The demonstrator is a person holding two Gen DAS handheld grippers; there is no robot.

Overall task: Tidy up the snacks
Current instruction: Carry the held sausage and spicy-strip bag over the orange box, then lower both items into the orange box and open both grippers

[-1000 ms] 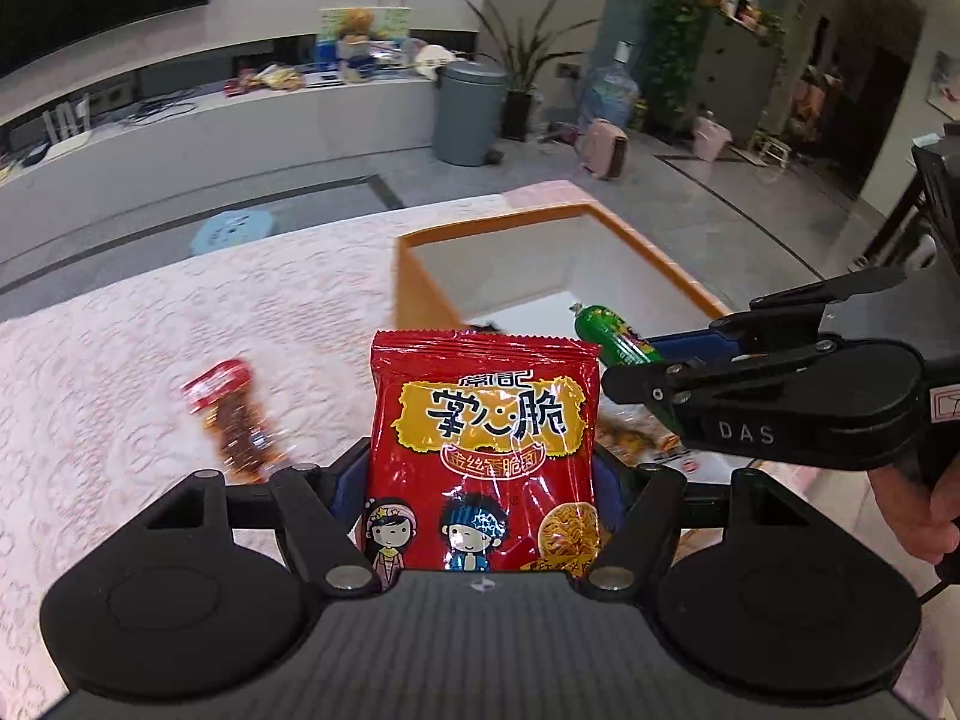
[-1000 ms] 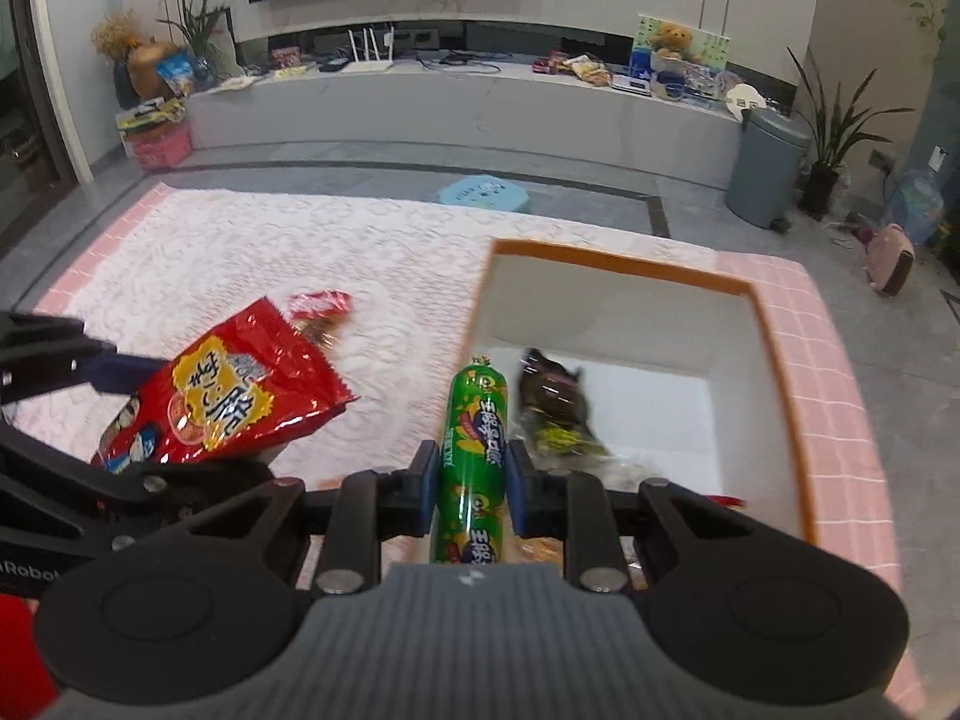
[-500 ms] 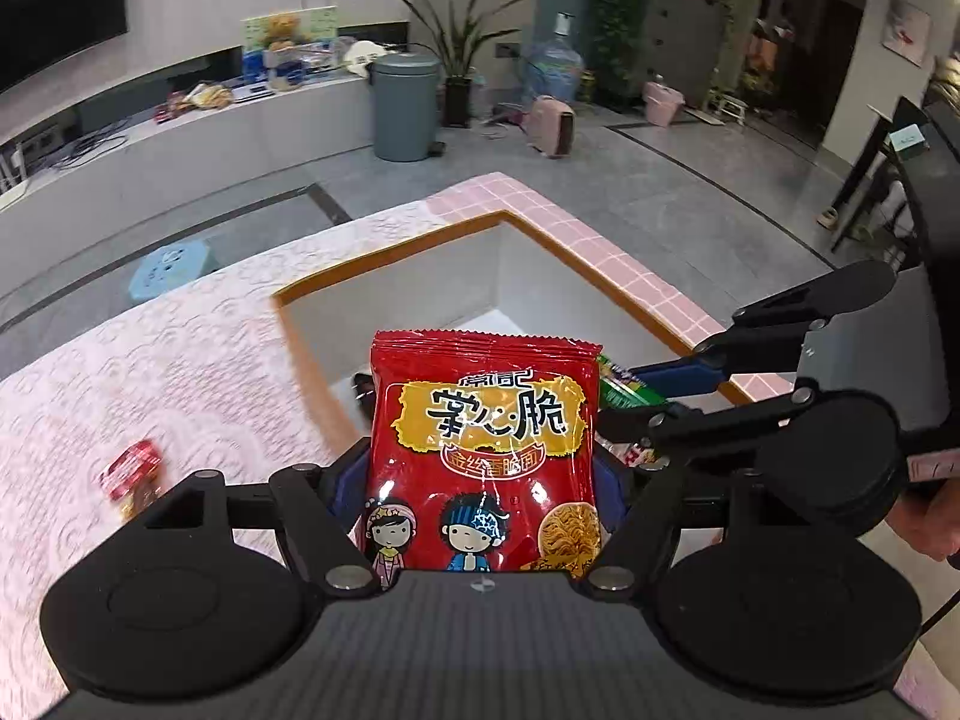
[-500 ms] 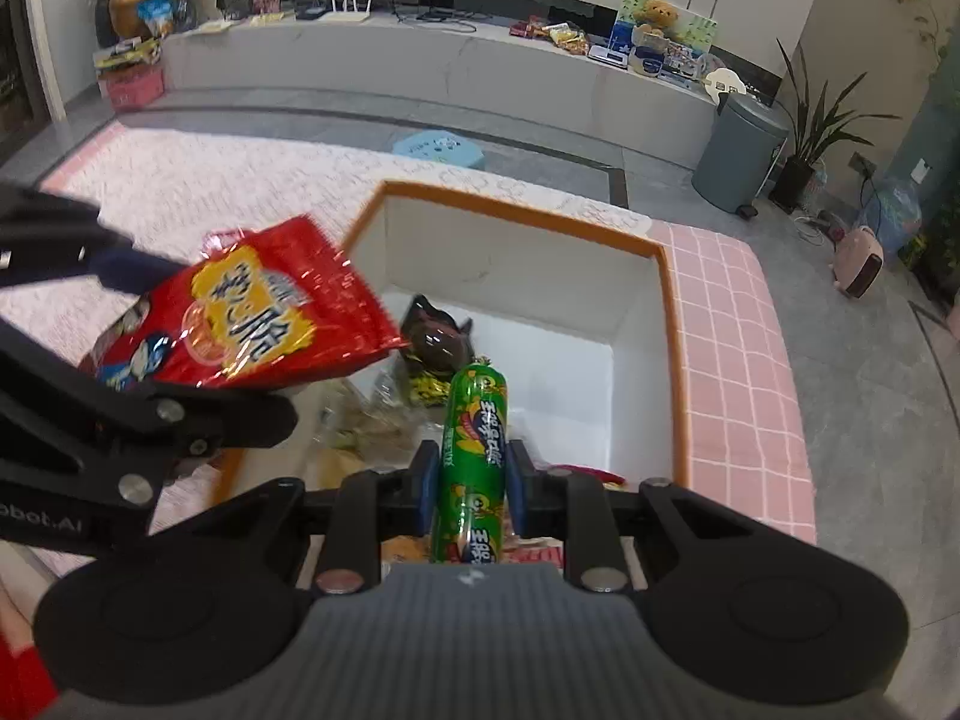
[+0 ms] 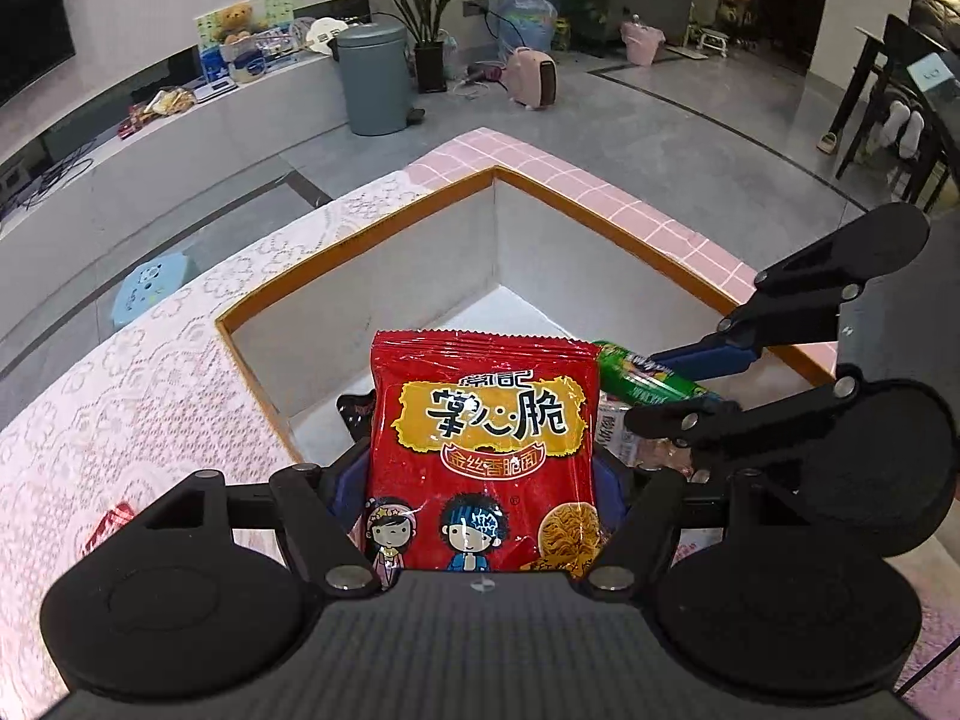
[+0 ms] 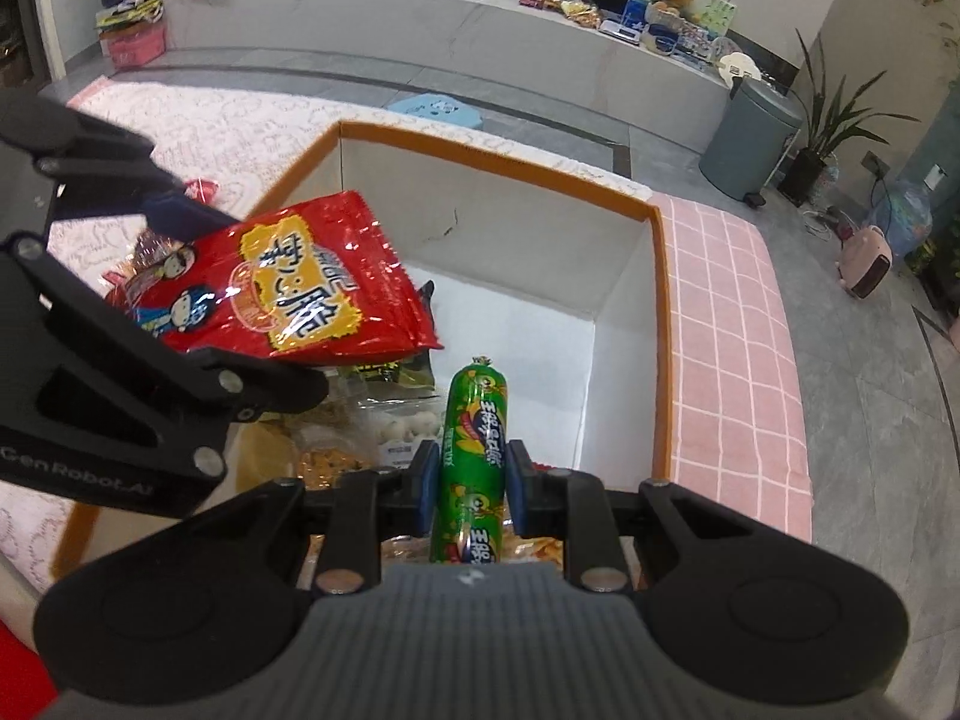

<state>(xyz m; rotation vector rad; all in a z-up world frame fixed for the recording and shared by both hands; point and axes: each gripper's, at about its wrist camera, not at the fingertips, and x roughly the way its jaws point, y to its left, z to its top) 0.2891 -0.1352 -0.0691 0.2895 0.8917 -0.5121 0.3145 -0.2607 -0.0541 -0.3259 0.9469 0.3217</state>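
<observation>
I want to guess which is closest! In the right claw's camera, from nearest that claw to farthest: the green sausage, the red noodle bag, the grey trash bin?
1. Green sausage: gripped in the right claw.
2. Red noodle bag: to the left, over the box, held by the left claw.
3. Grey trash bin: far off on the floor, upper right.

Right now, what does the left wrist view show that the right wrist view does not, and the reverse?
Only the left wrist view shows the front of the red noodle snack bag straight on, in the left gripper.

Only the right wrist view shows the loose snack packets on the box floor and the right gripper clamping the green sausage.

Both show the orange-rimmed box, both held snacks and the grey bin.
</observation>
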